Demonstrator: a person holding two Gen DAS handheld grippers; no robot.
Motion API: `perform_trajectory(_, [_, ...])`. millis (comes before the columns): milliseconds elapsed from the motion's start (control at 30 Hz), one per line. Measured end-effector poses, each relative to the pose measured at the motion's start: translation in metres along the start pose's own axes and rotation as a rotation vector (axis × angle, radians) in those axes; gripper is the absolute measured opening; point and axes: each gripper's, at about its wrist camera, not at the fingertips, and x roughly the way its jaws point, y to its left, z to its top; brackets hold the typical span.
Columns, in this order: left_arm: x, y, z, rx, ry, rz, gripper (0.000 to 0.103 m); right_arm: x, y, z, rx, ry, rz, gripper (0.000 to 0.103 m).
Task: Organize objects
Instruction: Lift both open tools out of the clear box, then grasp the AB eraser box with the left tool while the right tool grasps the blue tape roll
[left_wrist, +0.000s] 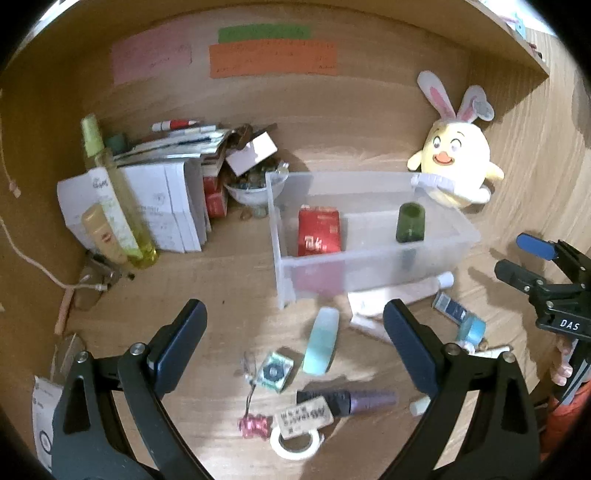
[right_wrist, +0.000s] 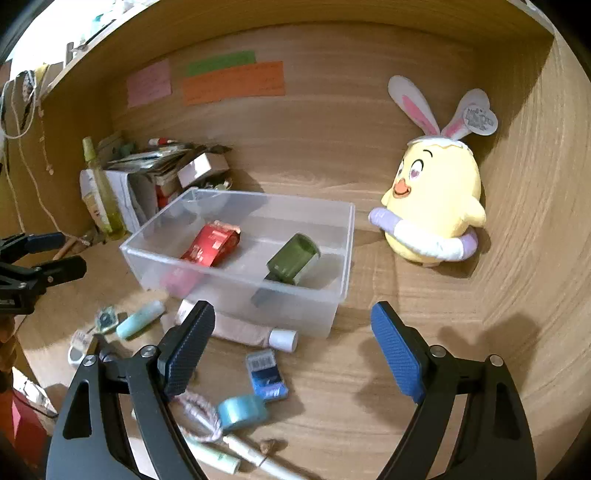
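A packet and a jar lie in the bin, plush toy right.

1. Plush chick: yellow, with pink-lined white ears.
2. Bin: frosted clear.
3. Packet: red.
4. Jar: dark green.
5. Tape roll: light blue.
6. Worktop: wood-grain brown.

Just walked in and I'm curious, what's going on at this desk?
A person is tidying a cluttered wooden desk with two handheld grippers. The left gripper and right gripper are both open and empty. The clear plastic bin already holds a red packet and a green bottle; small items lie loose before it.
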Motion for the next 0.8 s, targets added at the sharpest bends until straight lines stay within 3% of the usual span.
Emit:
perform_trajectory(567, [0.008,-0.003,-0.060,-0.042,0.073,-0.031,0.097,0.010,0.002,-0.048,0.061,0.082,0.006,0.083])
perform_trajectory(800, [0.011,0.008,-0.076,-0.106,0.086,-0.050,0.097,0.020,0.008,-0.056,0.043,0.128,0.021,0.062])
